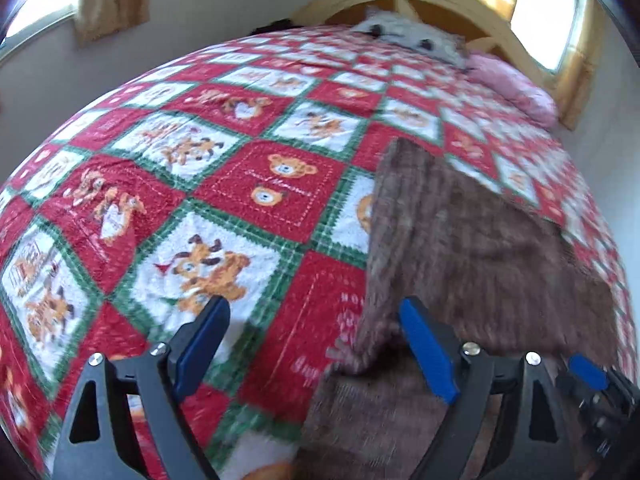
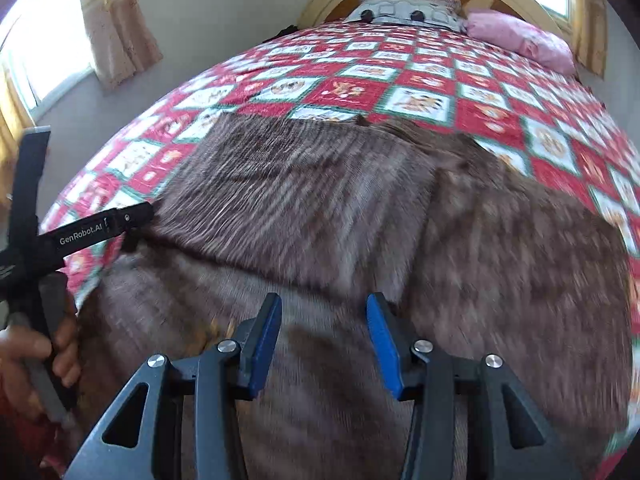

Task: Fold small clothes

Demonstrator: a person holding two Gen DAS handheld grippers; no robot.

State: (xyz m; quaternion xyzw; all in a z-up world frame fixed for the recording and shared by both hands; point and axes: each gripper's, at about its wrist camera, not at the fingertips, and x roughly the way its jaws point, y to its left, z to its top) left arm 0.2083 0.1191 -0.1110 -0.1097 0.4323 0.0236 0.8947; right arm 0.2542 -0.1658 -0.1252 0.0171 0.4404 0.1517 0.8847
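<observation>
brown garment (image 2: 320, 208) on teddy-bear quilt (image 1: 200, 184)

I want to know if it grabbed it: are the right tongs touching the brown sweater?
Cannot tell. In the right wrist view the right tongs hang open over the brown sweater; blur hides any contact.

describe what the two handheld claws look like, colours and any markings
Both are black plastic tools. The left claw and the right claw each have two angled black fingers faced with blue pads, joined by silver bolts, on arms with triangular cut-outs. In the right wrist view, the left tool's side bar carries white lettering, GenRobot.AI. No cables or sleeves show.
</observation>
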